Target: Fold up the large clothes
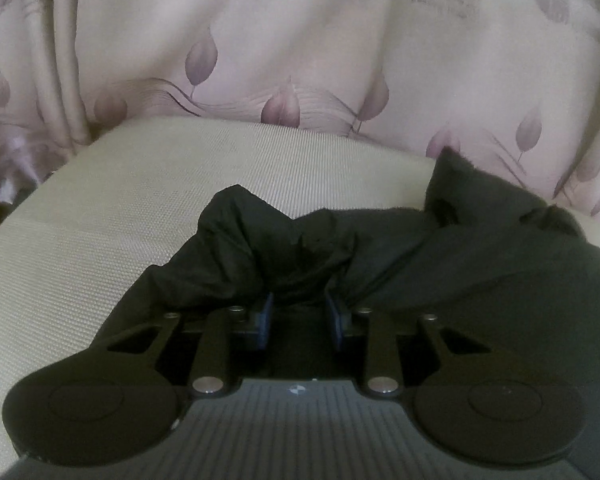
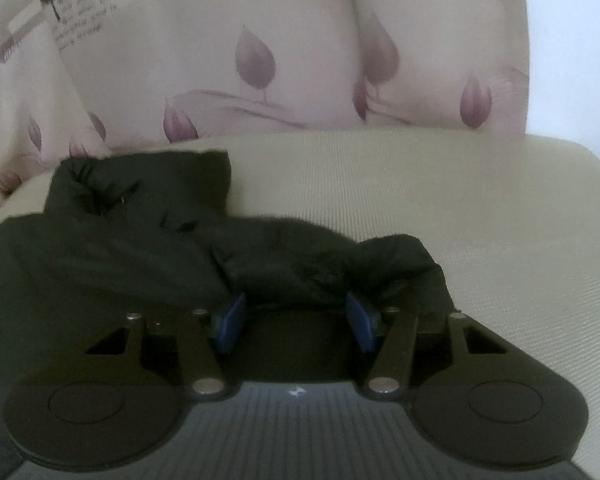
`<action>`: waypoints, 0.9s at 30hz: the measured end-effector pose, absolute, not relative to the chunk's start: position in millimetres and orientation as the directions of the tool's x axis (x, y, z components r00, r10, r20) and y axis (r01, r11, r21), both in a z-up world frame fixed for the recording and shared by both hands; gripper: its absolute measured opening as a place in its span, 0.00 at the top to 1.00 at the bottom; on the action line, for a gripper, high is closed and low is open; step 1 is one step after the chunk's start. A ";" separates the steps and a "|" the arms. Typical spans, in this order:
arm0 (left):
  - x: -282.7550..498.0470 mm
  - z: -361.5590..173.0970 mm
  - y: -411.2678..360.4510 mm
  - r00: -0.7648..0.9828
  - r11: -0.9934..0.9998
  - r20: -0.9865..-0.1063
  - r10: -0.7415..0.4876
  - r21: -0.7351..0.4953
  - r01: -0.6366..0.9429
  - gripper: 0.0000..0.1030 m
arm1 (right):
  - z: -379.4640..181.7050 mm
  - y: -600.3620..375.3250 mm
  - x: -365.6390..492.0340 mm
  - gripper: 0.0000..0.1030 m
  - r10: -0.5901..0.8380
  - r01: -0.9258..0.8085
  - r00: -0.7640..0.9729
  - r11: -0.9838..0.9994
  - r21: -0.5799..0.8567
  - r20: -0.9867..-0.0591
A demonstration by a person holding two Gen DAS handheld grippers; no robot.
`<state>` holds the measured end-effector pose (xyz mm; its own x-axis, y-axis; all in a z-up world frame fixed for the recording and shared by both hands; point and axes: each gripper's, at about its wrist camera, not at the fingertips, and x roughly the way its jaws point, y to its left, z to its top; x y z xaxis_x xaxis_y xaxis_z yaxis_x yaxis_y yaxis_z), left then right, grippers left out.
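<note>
A dark, soft garment (image 1: 400, 256) lies bunched in puffy folds on a beige woven surface (image 1: 100, 240) — ribbed, with rounded edges. The left gripper (image 1: 300, 312) has its blue-padded fingers (image 1: 265, 320) narrowed onto a gathered fold; the right gripper (image 2: 296, 316) clamps a thicker bunch, fingers about half apart. Bare surface spreads to each outer side. Behind hangs a pale curtain (image 2: 300, 40) printed with mauve leaves.

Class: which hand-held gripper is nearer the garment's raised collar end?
Cannot tell. Left hand-held gripper and right hand-held gripper each clamp bunched black garment, collar end beyond both.
</note>
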<state>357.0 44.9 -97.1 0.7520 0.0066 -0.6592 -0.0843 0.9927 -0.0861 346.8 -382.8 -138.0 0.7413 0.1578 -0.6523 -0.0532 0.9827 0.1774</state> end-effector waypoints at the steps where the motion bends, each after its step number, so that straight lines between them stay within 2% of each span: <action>1: 358.8 -99.0 46.2 0.750 0.992 -0.662 0.007 -0.092 -0.090 0.68 | -139.2 -381.9 348.5 0.47 0.154 -0.052 0.737 0.984 0.173 -0.658; 10: 351.7 -112.9 55.1 0.787 0.982 -0.616 -0.031 -0.165 -0.091 0.68 | -148.9 -388.2 347.1 0.47 0.176 -0.041 0.760 0.974 0.224 -0.626; 21: 353.1 -118.4 54.8 0.809 0.977 -0.587 -0.037 -0.191 -0.094 0.68 | -152.6 -380.2 347.1 0.47 0.138 -0.039 0.780 0.984 0.173 -0.610; 24: 353.5 -117.3 52.4 0.806 0.980 -0.591 -0.024 -0.173 -0.098 0.68 | -153.3 -376.6 347.2 0.47 0.121 -0.037 0.783 0.988 0.149 -0.610; 27: 355.8 -111.8 43.3 0.796 0.990 -0.605 0.021 -0.098 -0.101 0.68 | -151.7 -375.8 348.6 0.46 0.116 -0.037 0.776 0.990 0.139 -0.620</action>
<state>355.8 43.2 -111.8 0.7956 0.0212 -0.6054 -0.1009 0.9901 -0.0979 348.6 -375.8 -151.7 0.7761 0.1163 -0.6198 -0.0371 0.9896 0.1392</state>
